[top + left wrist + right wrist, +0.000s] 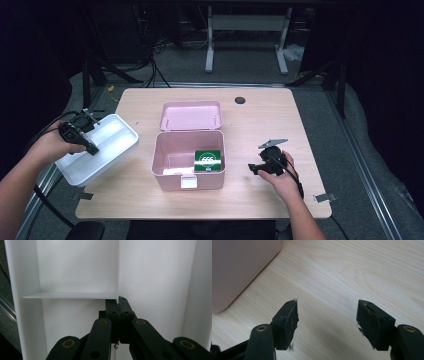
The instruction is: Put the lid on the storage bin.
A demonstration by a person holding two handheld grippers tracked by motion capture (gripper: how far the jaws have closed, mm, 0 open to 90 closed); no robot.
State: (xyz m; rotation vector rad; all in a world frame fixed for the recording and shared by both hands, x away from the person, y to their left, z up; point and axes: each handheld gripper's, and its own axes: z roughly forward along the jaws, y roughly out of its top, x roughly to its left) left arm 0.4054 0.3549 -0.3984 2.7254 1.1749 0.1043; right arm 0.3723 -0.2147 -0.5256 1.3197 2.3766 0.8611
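One white tray [107, 145], clamped at its divider by the left claw [92, 149]; one pink box [188, 152]; right claw [252, 168] wide, empty.

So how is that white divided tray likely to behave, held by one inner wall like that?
The white tray looks like thin rigid plastic, so probably light and stiff. The left gripper is shut on its divider alone, so it may tilt or pivot. Its smooth, glossy walls suggest it could slip. It already overhangs the table edge.
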